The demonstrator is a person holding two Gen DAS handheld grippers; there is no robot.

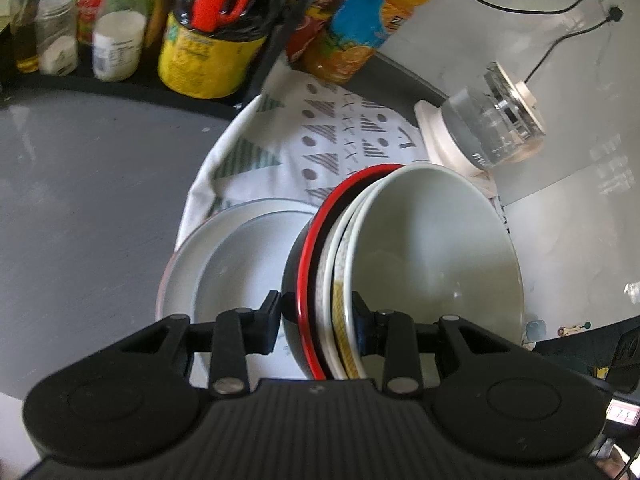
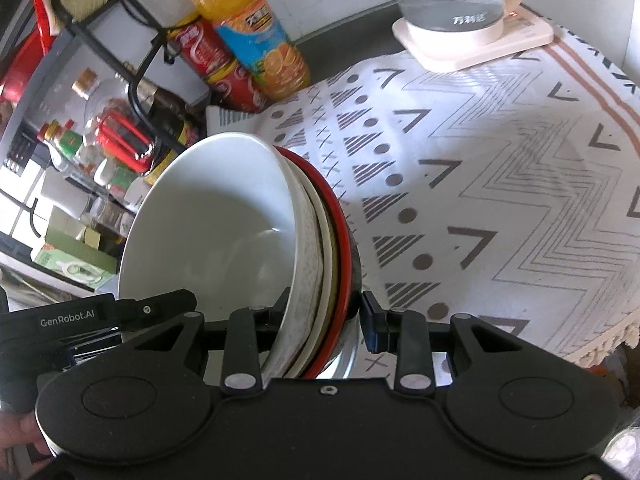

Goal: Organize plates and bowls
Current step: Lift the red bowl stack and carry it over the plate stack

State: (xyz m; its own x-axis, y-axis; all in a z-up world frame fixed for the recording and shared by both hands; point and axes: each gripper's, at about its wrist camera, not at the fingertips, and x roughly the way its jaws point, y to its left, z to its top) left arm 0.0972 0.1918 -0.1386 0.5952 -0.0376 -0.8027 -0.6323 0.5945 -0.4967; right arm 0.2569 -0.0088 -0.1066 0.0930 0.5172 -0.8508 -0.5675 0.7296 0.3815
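A nested stack of bowls [image 1: 420, 248] is held between both grippers: a white bowl innermost, a speckled bowl and a white one around it, a red-rimmed black bowl [image 1: 304, 264] outermost. My left gripper [image 1: 316, 320] is shut on one side of the stack's rims. My right gripper [image 2: 320, 316] is shut on the opposite side of the same stack [image 2: 216, 232]. The stack hangs tilted above the patterned cloth [image 2: 500, 200]. A stack of white plates [image 1: 224, 264] lies on the cloth, left of the bowls in the left wrist view.
A glass kettle on a cream base [image 2: 460, 12] stands at the back of the cloth. An orange juice bottle [image 2: 252, 44] and a red can [image 2: 216, 68] stand beside a black wire rack of jars and bottles [image 1: 120, 20]. Grey counter [image 1: 80, 184] lies to the left.
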